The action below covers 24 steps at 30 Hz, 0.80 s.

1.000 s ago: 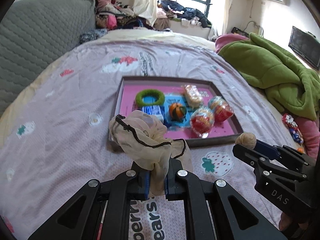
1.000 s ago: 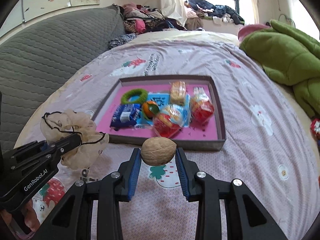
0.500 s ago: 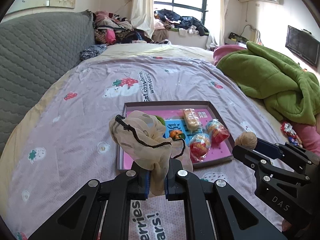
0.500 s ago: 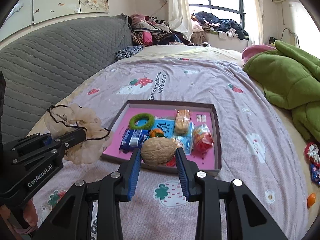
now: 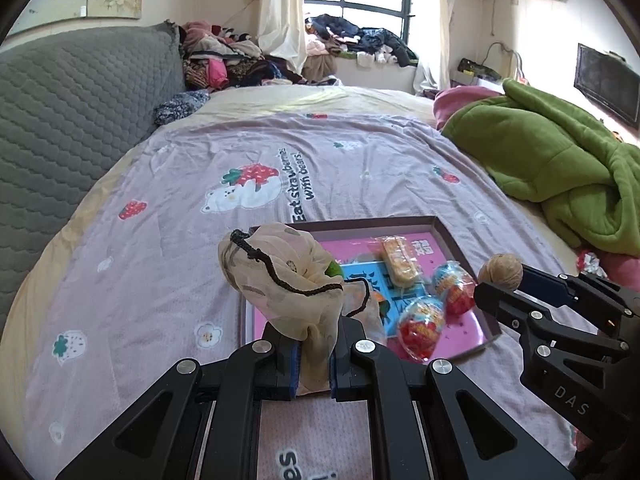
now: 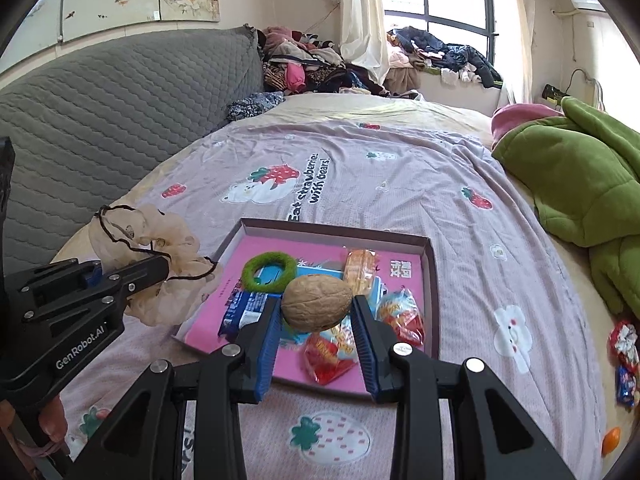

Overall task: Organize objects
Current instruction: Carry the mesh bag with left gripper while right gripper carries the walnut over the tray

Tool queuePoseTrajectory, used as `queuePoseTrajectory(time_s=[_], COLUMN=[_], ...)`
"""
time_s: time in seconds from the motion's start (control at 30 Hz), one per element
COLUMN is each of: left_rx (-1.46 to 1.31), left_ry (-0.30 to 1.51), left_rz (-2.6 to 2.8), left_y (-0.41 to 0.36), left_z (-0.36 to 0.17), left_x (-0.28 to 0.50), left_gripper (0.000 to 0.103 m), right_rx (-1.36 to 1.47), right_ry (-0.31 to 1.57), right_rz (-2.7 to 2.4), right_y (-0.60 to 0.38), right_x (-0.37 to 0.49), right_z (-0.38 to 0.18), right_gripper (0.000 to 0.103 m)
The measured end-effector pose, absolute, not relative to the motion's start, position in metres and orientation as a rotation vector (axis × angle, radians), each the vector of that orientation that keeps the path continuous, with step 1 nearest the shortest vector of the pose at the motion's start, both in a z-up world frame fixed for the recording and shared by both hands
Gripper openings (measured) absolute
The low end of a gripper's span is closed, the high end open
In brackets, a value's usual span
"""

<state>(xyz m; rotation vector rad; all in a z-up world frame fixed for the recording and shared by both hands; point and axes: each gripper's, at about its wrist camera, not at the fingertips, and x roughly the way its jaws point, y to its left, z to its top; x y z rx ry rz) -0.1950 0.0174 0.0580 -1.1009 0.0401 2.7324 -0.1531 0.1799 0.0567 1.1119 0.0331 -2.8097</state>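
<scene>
The bed (image 6: 400, 168) lay under me, its pink strawberry-print sheet (image 5: 160, 280) spread wide, with a grey quilted headboard (image 6: 100, 120) off to my left and a green blanket (image 5: 560, 168) heaped on my right. On the sheet sat the shallow tray (image 6: 430, 280) with its pink floor, and I held both grippers up above its near edge.

In the tray I had a green fuzzy ring (image 6: 269, 271) at the far left, a blue wrapped snack (image 6: 242, 312) just in front of it, a wrapped biscuit (image 6: 360, 270) toward the back, and two red-and-clear candy packs (image 5: 424, 322) near the front right.

My left gripper (image 5: 314, 364) was pinching the gathered neck of a sheer cream drawstring pouch (image 5: 280, 280), fingers nearly together on the cloth, the pouch puffing up above them, black cord trailing across it.

My right gripper (image 6: 316, 332) was clamped on a walnut (image 6: 316, 302), blue pads pressed to either end, the nut lifted clear over the tray.
</scene>
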Motion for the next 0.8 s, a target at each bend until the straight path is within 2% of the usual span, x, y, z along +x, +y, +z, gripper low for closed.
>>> queuePoseTrajectory(time_s=[0.4, 0.8], left_rx=[-1.171, -1.183], left_ry=[0.048, 0.043], left_rz=[2.717, 2.729], left_y=[0.025, 0.026], left_z=[0.015, -0.004], left_x=[-0.233, -0.247], left_gripper=[0.01, 0.01], right_rx=[1.175, 1.19], right_ry=[0.068, 0.092], right_rz=[-2.803, -2.794], right_y=[0.184, 0.179], right_x=[-0.199, -0.217], right_z=[0.027, 0.01], right_gripper=[0.036, 0.036])
